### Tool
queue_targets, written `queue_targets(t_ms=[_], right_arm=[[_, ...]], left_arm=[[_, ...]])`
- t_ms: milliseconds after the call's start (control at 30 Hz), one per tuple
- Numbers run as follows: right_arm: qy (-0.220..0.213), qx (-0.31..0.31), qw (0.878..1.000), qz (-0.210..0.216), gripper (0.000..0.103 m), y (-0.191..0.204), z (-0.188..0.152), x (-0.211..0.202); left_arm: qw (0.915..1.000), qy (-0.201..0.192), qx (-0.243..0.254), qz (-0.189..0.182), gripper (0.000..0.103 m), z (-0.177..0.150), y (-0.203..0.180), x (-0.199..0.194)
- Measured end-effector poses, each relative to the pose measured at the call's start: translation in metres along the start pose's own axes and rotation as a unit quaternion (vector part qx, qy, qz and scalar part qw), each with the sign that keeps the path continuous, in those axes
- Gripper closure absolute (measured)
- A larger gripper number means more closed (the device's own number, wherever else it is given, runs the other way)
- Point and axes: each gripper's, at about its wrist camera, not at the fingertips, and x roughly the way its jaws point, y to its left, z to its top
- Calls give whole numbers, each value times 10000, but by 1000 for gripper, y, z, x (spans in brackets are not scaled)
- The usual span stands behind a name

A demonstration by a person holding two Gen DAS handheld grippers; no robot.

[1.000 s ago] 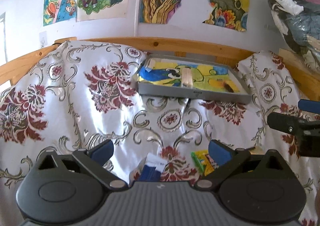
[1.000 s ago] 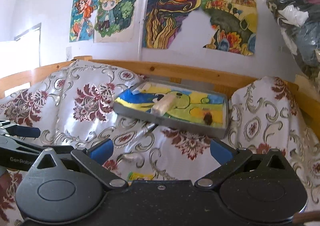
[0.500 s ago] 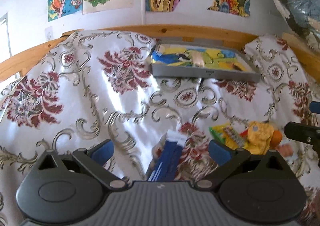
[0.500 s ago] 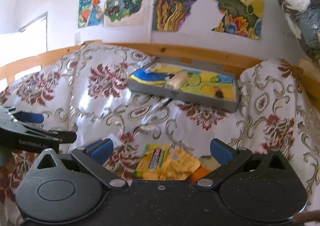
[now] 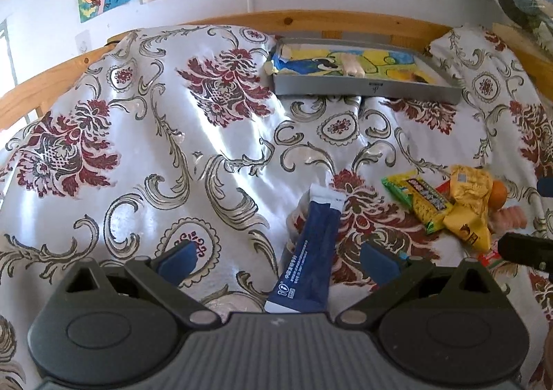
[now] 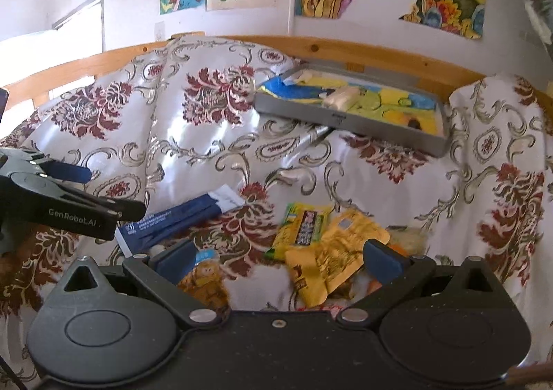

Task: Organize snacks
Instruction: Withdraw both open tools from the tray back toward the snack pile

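Left gripper [image 5: 278, 257]: jaws spread wide, empty, poised low over the near part of the cloth-covered bed. Blue packet [image 5: 309, 251]: long, flat, lying lengthwise between those jaws on the patterned cloth [image 5: 138, 134], its white end pointing toward the far edge; a clear wrapper seems to lie partly under it, so a pinch here risks lifting both or snagging the slack cloth. Green-and-yellow packet [image 6: 304, 225]: just right of the blue one, overlapping the crumpled yellow packets [image 6: 331, 258]. Right gripper [image 6: 278, 258]: likewise wide open and empty, hovering over this heap, with a further yellow packet [image 6: 204, 277] beside its left finger. Risk: the pile is layered and glossy, so closing on it may take two packets at once or let a slippery foil edge slide out; small orange and pink items at the heap's right side are partly hidden and could be knocked about. Grey tray [image 5: 366, 91]: at the far edge against the wooden rail, sitting tilted on bunched cloth, already holding a pale packet [image 6: 340, 98]. Risk: a drop onto its near rim could tip it. The two grippers work close together and could collide.
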Motion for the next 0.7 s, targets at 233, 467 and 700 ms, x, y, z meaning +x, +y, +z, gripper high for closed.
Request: queue_targets(t_ms=[233,467,700], right_arm=[[205,29,9997,109,1,1,-4,7],[380,48,9990,222,1,0,-7,13],[555,38,9978,354,1,2,-11,20]], left_arm=[[9997,129,188,34,0,1,-5,6],[9992,245,311,83,0,4,-7,12],[9981,344,489,155,0,9,-9,20]])
